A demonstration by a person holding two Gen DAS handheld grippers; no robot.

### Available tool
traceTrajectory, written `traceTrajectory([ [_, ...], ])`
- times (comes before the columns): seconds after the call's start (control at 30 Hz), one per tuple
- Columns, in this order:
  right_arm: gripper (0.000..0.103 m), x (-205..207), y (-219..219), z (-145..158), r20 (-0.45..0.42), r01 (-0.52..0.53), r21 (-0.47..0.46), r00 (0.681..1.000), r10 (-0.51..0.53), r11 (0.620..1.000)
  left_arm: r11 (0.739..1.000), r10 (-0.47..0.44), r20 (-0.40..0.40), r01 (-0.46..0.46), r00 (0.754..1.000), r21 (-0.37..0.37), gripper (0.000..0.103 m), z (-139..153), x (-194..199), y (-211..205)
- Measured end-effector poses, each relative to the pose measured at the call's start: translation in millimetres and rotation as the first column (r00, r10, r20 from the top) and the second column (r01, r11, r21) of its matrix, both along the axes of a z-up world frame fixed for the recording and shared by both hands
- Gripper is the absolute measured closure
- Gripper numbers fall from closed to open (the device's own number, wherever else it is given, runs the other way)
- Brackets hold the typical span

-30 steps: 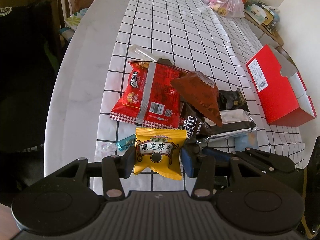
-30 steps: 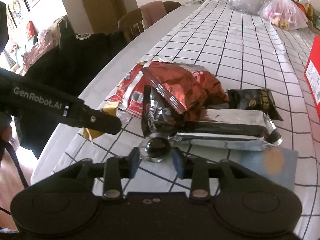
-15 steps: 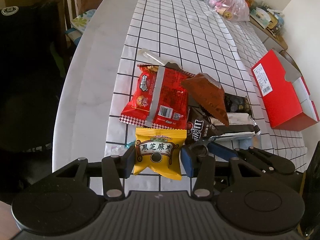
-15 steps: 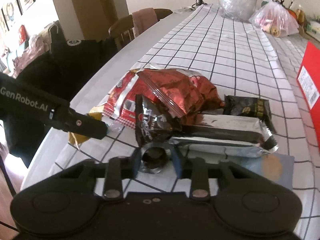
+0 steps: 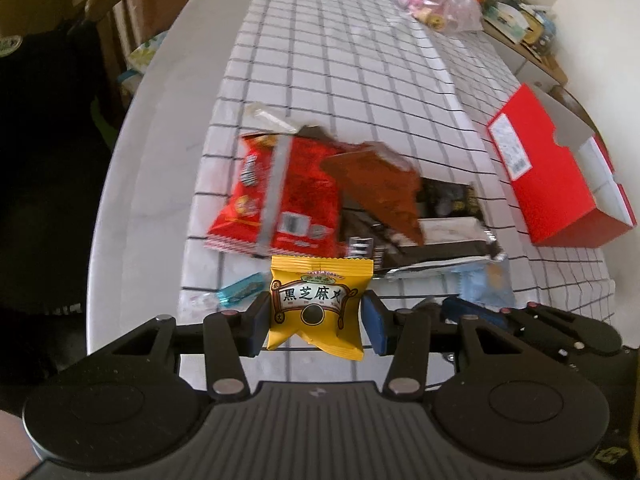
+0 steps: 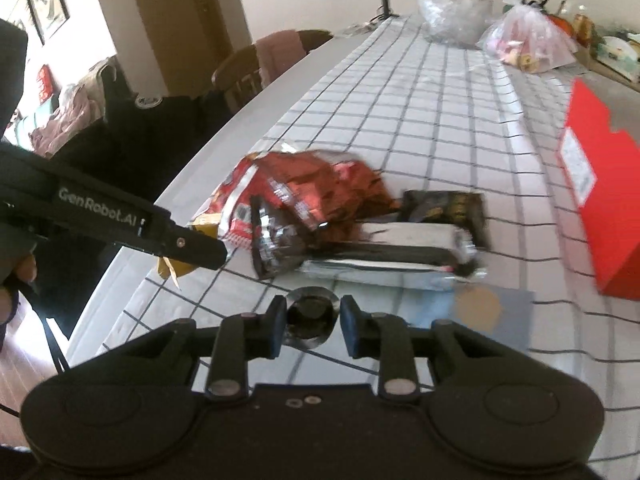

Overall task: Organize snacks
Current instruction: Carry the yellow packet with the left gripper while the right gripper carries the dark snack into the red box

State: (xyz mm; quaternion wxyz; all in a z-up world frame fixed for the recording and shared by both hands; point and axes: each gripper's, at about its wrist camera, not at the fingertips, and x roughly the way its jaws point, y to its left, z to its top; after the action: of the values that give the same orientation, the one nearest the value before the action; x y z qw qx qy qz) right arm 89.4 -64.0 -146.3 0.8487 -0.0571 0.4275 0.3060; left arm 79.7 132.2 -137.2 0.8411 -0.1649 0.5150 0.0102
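Note:
A yellow snack packet [image 5: 318, 308] hangs upright between the blue pads of my left gripper [image 5: 316, 322], which is shut on it just above the table's near end. In the right wrist view a small round dark candy in clear wrap [image 6: 310, 314] sits between the fingers of my right gripper [image 6: 313, 322]; the jaws are closing and the pads press its sides. Beyond both lies the snack pile: a red bag [image 5: 280, 196], a brown-red packet [image 5: 376, 192], a dark chocolate bag [image 6: 276, 240], a silver-and-black bar [image 6: 400, 252] and a small black packet [image 6: 444, 208].
An open red box [image 5: 552, 184] stands at the right on the checked tablecloth [image 5: 340, 60]. A blue wrapped candy [image 5: 240, 290] and a pale blue packet [image 5: 486, 284] lie near the front edge. Plastic bags [image 6: 524, 40] sit at the far end, a chair [image 6: 248, 68] to the left.
My right gripper's fingers have closed onto the round candy and risen a little with it. The left gripper still grips the yellow packet in about the same place.

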Motion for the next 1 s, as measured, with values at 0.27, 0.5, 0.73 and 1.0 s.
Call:
traceTrajectory([
  [0.27, 0.076, 5.3, -53.3, 41.1, 0.056, 0.091, 0.046, 0.994, -0.093, 0.995, 0.996, -0.089, 0.066, 0.087, 0.994, 0.025, 0.056, 32.2, 14.9, -44.8],
  [0.5, 0.076, 16.1, -105.6, 77.9, 0.123, 0.142, 0.067, 0.981, -0.150, 0.988, 0.986, -0.165, 0.143, 0.160, 0.976, 0.044, 0.056, 66.1, 32.3, -91.9],
  [0.73, 0.076, 31.8, -158.4, 106.3, 0.203, 0.193, 0.071, 0.958, -0.204, 0.979, 0.972, -0.233, 0.206, 0.221, 0.950, 0.078, 0.056, 96.3, 55.4, -149.6],
  [1.0, 0.076, 58.3, -218.5, 121.2, 0.263, 0.243, 0.070, 0.931, -0.253, 0.968, 0.956, -0.291, 0.240, 0.268, 0.926, 0.124, 0.056, 114.9, 86.1, -214.7],
])
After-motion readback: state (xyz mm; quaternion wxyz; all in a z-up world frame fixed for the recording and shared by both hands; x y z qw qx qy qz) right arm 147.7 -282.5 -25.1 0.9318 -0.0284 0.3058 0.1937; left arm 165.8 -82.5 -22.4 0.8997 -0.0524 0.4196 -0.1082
